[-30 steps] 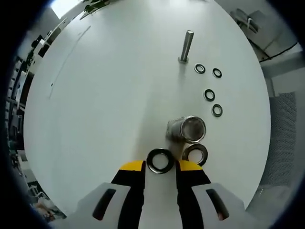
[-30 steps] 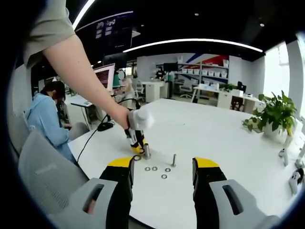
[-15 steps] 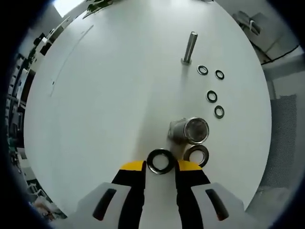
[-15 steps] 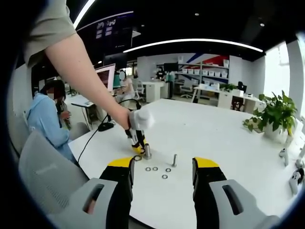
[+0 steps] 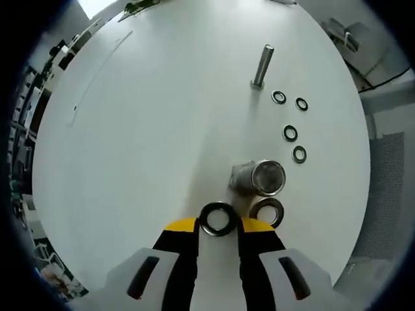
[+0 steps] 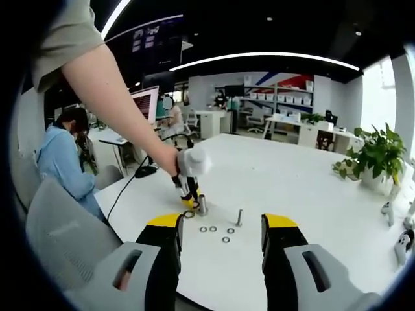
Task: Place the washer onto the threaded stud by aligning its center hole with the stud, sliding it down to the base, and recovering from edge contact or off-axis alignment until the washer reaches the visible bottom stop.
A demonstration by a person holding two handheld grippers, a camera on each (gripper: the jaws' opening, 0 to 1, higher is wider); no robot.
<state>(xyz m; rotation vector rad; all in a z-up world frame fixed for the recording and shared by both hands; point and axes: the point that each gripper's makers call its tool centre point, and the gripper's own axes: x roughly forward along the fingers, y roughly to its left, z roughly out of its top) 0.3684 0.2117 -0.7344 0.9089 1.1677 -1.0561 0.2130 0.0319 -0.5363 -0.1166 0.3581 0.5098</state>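
Observation:
In the left gripper view my left gripper (image 5: 218, 223) is shut on a large black washer (image 5: 218, 218), held flat between the yellow fingertips just above the white table (image 5: 149, 129). The threaded stud (image 5: 262, 65) stands upright far ahead, slightly to the right, with nothing on it. In the right gripper view the left gripper (image 6: 191, 196), held by a white-gloved hand, hovers over the table left of the stud (image 6: 239, 217). My right gripper (image 6: 222, 227) stands open and holds nothing, well back from the table edge.
A short metal cylinder (image 5: 259, 177) and a second large washer (image 5: 266, 212) lie just right of the held washer. Several small washers (image 5: 290, 133) lie between them and the stud. A person sits at the left (image 6: 61, 162); a potted plant (image 6: 373, 155) stands at the right.
The left gripper has lifted slightly with the washer still in its jaws; the table parts have shifted a little in its view. The right gripper has stayed put and open.

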